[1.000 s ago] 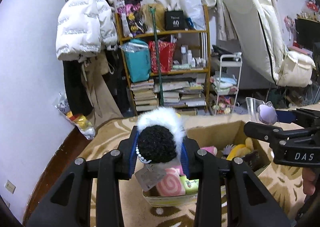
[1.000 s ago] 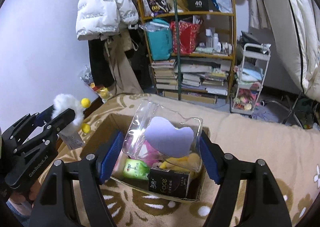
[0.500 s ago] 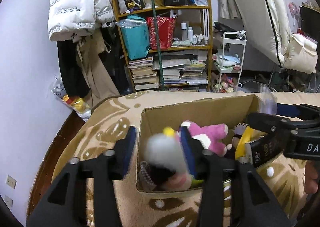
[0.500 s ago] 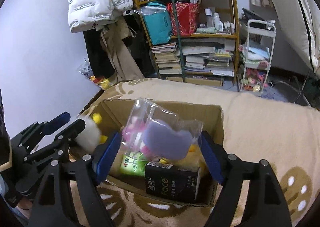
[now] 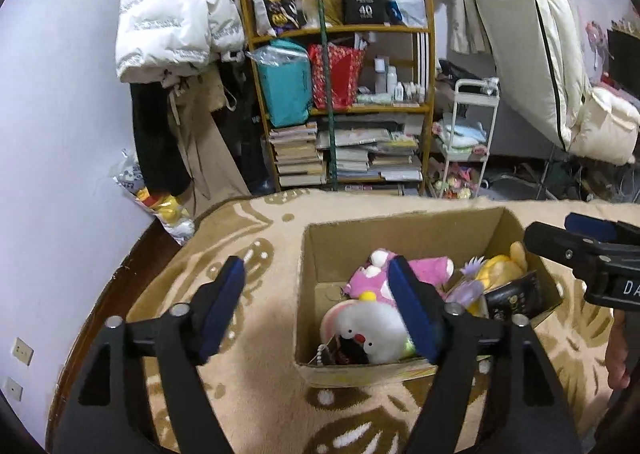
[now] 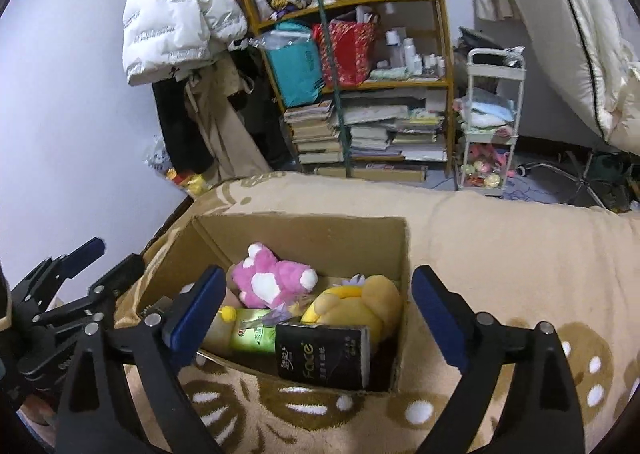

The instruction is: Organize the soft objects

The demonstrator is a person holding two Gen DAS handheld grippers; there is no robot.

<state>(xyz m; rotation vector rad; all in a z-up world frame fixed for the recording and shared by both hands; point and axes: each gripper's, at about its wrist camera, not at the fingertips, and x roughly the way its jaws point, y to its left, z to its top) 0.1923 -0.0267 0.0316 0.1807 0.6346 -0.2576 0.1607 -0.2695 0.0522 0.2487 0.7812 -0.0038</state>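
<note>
An open cardboard box (image 5: 404, 230) (image 6: 304, 232) stands on a beige patterned blanket. Inside lie a white plush with a red beak (image 5: 370, 328), a pink plush (image 5: 424, 268) (image 6: 272, 280), a yellow plush (image 6: 360, 304), a green pack (image 6: 250, 336) and a black tissue pack (image 6: 324, 354). My left gripper (image 5: 316, 314) is open and empty over the box's near left corner. My right gripper (image 6: 316, 314) is open and empty above the box's near side. The bagged purple sponge shows only partly (image 5: 464, 292) among the toys.
The blanket (image 6: 500, 254) covers a bed around the box. Behind it stand a wooden bookshelf (image 5: 344, 106) with books and bags, a white jacket (image 5: 172, 22) hung on the wall, a small white cart (image 5: 468, 134) and a leaning mattress (image 5: 528, 34).
Both grippers opened. The white plush dropped from the left gripper into the box, and the clear bag with the purple sponge dropped from the right gripper into the box.
</note>
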